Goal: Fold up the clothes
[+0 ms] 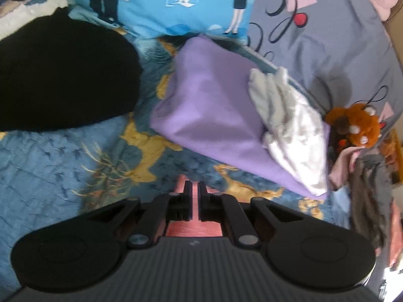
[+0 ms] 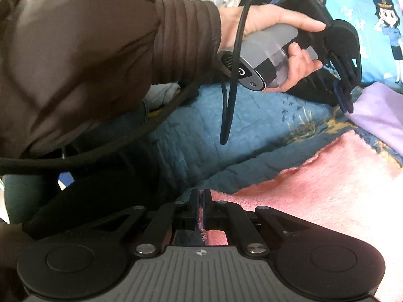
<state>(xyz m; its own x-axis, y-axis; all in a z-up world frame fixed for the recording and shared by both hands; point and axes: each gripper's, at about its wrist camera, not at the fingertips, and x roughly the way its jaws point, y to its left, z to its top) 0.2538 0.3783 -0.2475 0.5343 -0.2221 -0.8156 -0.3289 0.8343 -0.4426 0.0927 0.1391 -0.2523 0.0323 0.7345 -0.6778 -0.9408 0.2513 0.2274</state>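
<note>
Crumpled cloth [image 1: 289, 130] on folded garment [image 1: 209, 115] — cushion [image 1: 166, 2] behind.

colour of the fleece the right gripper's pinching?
Pink fleece garment, clearest in the right wrist view.

Blue pillow [image 1: 161, 2] with white Chinese characters, "边" legible, other characters partly cut off or blurred
</note>
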